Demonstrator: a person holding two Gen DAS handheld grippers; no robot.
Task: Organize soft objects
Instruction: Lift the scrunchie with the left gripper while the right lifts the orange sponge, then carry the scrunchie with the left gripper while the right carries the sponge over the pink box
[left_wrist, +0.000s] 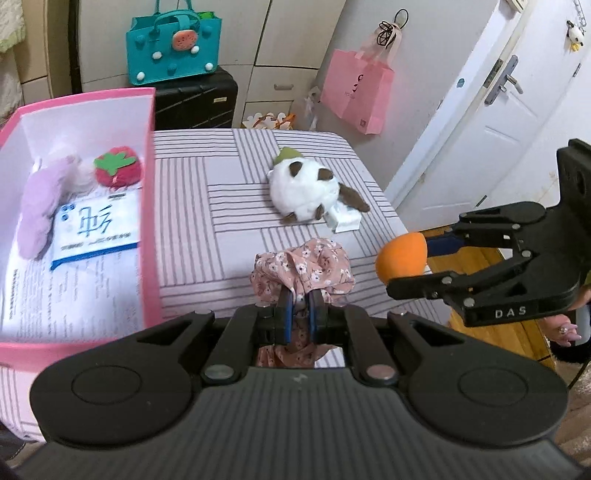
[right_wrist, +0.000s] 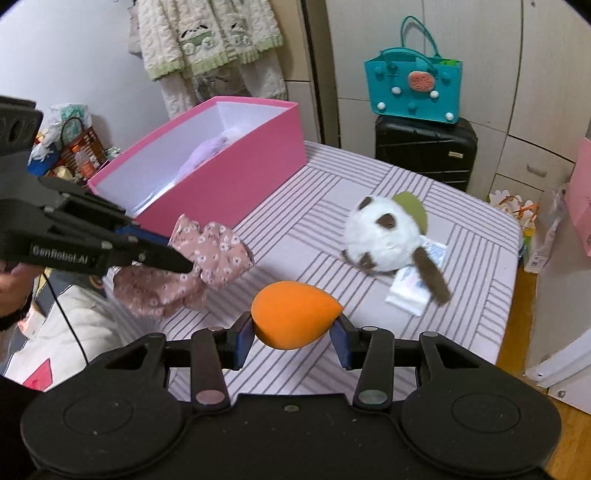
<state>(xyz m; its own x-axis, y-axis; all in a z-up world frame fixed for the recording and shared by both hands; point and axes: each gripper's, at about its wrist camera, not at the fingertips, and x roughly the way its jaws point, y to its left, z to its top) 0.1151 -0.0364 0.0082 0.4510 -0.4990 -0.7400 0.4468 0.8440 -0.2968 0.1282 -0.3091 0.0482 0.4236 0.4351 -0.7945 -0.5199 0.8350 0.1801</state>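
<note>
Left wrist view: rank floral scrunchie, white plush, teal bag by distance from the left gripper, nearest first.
1. floral scrunchie: pinched in the left gripper, straight ahead.
2. white plush: farther up the striped table, slightly right of centre, lying partly on a white packet.
3. teal bag: farthest, beyond the table on the black suitcase, upper left.

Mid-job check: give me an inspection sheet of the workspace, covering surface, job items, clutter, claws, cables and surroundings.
Surface: striped cloth-covered table, pink box at its left end.
Job's things: floral scrunchie and orange sponge held above the table; white plush lying on the table; strawberry plush and lilac plush inside the box.
Clutter: tissue pack partly under the white plush; blue-edged packet in the box.
Claws: left claw shut on the scrunchie; right claw shut on the sponge.
Cables: thin black cable below the left claw.
Surroundings: teal bag on a black suitcase; pink paper bag.
</note>
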